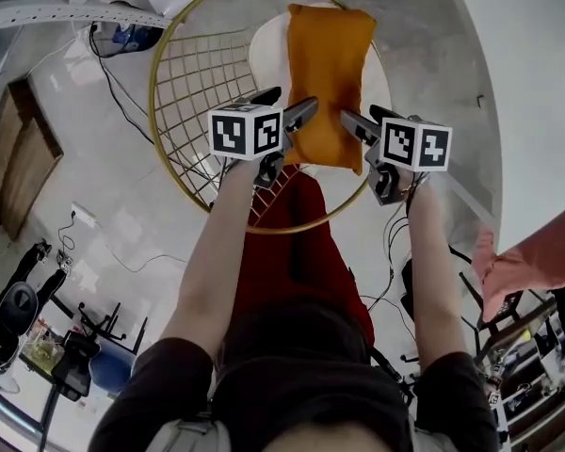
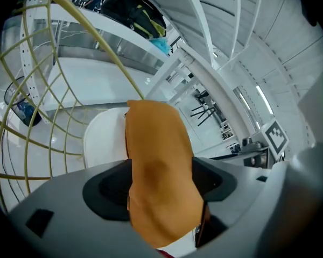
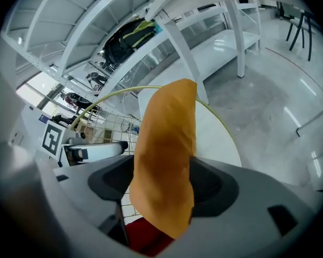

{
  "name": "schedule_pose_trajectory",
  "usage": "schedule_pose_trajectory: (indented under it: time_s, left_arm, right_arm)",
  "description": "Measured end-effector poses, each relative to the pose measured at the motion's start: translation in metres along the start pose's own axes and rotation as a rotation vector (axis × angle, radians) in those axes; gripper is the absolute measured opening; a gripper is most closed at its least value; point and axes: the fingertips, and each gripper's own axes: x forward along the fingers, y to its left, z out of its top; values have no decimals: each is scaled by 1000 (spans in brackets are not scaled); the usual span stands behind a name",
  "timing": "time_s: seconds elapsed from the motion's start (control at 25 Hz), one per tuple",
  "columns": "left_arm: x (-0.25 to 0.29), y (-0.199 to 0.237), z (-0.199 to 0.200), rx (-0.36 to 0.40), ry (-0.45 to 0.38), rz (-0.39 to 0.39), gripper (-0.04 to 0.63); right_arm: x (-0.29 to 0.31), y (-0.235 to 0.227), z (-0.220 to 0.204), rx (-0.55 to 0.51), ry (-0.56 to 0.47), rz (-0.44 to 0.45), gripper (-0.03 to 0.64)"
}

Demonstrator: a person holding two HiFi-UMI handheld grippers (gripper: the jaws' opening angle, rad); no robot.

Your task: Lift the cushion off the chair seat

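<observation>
An orange cushion [image 1: 328,73] lies lengthwise over the round white seat [image 1: 266,50] of a gold wire chair [image 1: 160,59]. My left gripper [image 1: 284,104] is at the cushion's near left corner and my right gripper [image 1: 365,119] at its near right corner. In the left gripper view the cushion [image 2: 159,165] fills the gap between the wide-set jaws of the left gripper [image 2: 160,183]. The right gripper view shows the same: the cushion [image 3: 164,160] runs up between the spread jaws of the right gripper [image 3: 162,186]. Neither pair visibly squeezes it.
The chair's wire back [image 1: 202,83] curves round on the left. A red cloth [image 1: 301,243] hangs below the cushion, in front of the person. Cables and a blue item [image 1: 132,36] lie on the floor at the back left; a white frame [image 3: 151,31] holds bags.
</observation>
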Motion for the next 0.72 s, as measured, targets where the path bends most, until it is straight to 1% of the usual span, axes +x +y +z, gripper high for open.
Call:
schedule_pose_trajectory:
  time_s: [0.12, 0.32, 0.52, 0.72]
  left_arm:
    - [8, 7, 2, -26, 16, -3, 347]
    - [22, 8, 7, -88, 16, -48, 353]
    - [39, 7, 3, -142, 48, -89, 359]
    - [50, 7, 1, -143, 73, -121, 363]
  right_arm:
    - [10, -3, 5, 14, 15, 16, 305]
    - [20, -6, 11, 19, 33, 47, 308]
    - [27, -13, 15, 40, 54, 69, 308]
    - [34, -19, 14, 53, 89, 105, 308]
